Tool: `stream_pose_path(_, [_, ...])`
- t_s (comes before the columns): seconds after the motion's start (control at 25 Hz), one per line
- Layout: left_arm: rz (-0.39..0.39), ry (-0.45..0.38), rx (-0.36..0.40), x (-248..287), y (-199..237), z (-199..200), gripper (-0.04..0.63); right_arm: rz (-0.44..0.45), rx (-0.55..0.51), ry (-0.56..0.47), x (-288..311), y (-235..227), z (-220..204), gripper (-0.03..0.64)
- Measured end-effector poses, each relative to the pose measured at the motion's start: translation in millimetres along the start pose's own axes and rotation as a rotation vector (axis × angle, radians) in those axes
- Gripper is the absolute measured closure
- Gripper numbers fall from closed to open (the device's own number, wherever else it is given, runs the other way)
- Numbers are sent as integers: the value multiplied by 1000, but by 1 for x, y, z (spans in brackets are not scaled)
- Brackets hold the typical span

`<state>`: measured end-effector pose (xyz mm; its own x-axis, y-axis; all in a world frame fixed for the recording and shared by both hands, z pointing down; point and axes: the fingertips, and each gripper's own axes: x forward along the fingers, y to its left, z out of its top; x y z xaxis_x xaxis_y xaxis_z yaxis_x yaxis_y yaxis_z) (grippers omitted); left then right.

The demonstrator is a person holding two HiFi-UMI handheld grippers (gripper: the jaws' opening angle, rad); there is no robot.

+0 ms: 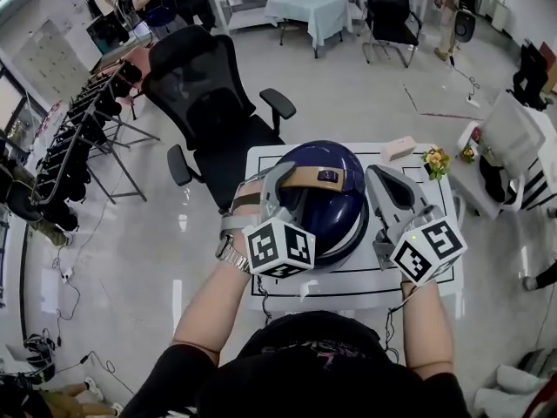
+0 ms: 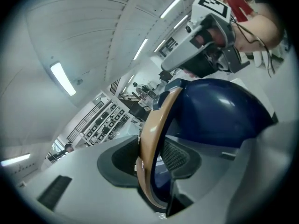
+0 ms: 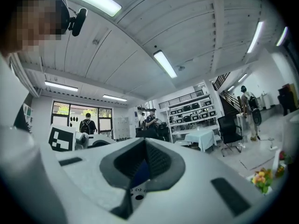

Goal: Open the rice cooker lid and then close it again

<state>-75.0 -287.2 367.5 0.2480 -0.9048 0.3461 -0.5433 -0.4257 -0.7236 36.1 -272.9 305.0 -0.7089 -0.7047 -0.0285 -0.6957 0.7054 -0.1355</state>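
Closed rice cooker (image 1: 335, 212), frame centre.
Left hand-held gripper (image 2: 154, 160) stands apart astride the tan handle (image 1: 313, 178); right hand-held gripper (image 3: 140, 167) together, empty. Risk: loose jaws could slip off, or a pull could drag the cooker along the counter (image 1: 365, 279).

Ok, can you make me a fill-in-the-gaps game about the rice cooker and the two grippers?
1. The round rice cooker on the white table is dark ____ in colour.
2. Between the jaws of the left gripper stands the cooker's curved tan ____.
3. The right gripper beside the cooker has its jaws ____.

Missing words: blue; handle; shut.
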Motion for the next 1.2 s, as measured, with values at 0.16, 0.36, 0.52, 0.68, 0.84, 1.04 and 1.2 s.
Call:
stream_pose_path(0.16, [-4, 21, 40, 6, -12, 5, 451, 55, -63, 69, 7, 9, -10, 615])
stream_pose_path(0.36, [-6, 41, 79, 10, -21, 8, 449, 97, -83, 124, 14, 16, -24, 615])
stream_pose_path(0.52, [-7, 56, 116, 13, -30, 8, 448, 123, -88, 155, 18, 18, -33, 615])
stream_pose_path(0.68, [-4, 71, 145, 16, -37, 9, 446, 137, -82, 199, 18, 15, -46, 615])
stream_pose_path(0.84, [-4, 87, 170, 20, -44, 11, 445, 139, -70, 229, 15, 10, -59, 615])
stream_pose_path(1.04, [-10, 108, 204, 25, -53, 11, 445, 138, -43, 246, 12, 1, -71, 615])
stream_pose_path(1.2, [-19, 126, 238, 29, -62, 11, 442, 137, -20, 256, 9, -3, -80, 615])
